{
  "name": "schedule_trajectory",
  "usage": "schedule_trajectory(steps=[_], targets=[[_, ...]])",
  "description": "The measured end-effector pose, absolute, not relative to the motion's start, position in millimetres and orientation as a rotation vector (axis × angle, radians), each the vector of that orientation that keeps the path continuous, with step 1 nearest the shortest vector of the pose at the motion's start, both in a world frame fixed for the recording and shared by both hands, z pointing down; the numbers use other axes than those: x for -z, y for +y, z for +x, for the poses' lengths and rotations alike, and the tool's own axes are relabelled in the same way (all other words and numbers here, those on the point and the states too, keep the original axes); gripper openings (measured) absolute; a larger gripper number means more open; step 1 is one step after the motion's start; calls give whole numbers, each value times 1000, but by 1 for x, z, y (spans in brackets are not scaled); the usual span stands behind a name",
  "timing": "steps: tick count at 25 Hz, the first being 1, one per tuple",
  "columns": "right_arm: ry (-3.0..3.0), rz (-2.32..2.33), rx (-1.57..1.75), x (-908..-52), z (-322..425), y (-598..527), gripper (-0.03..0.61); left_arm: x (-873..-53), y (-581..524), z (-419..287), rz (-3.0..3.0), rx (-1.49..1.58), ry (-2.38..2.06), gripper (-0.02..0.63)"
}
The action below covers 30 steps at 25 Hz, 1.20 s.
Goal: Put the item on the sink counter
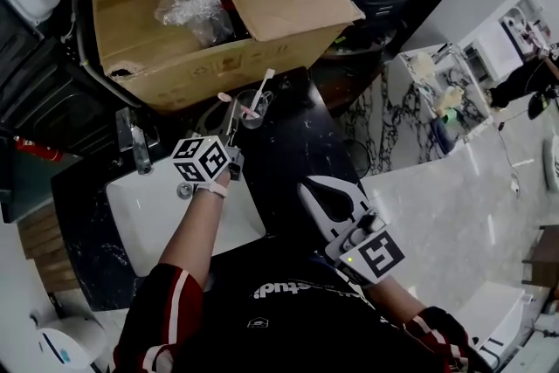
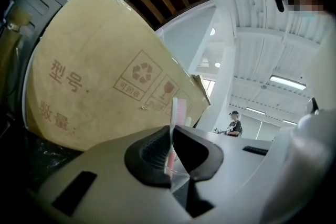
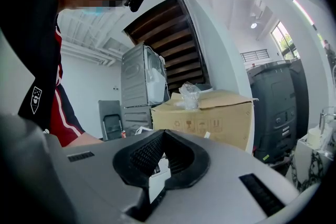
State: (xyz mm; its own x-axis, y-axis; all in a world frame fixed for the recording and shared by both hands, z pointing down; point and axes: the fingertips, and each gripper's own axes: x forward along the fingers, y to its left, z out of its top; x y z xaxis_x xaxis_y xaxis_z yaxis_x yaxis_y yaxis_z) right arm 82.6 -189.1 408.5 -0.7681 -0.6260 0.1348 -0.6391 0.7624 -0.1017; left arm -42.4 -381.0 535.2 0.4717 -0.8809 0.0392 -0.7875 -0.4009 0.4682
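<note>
Now | left gripper (image 2: 172, 136) clamps slim pink-and-white plastic toothbrush (image 2: 178, 110), long axis upright | clear glass cup (image 1: 254, 112) just beyond its tips | right gripper (image 3: 160, 157) closed, empty, farther off

The head view is looking steeply down from above onto the dark surface (image 1: 284, 144) and sink (image 1: 144, 205), with a cardboard box (image 1: 218, 4) at the far side. The left gripper view is facing that box from very near and low; the right gripper view is facing it roughly level from farther back.

Slim pink-and-white stick — probably a toothbrush (image 2: 177, 113), upright, pinched in the left claw (image 2: 171, 136)
</note>
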Motion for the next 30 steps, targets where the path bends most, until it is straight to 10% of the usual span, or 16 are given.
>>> schedule_trajectory(steps=[17,30], targets=[[-2885,1003,-202,-400,80,-193,37,-537,-367,-57,2330,241,-1438,129],[-2925,913,-140,-385,45,-191,37,-532,-351,-76,2360,228,-1441,48]])
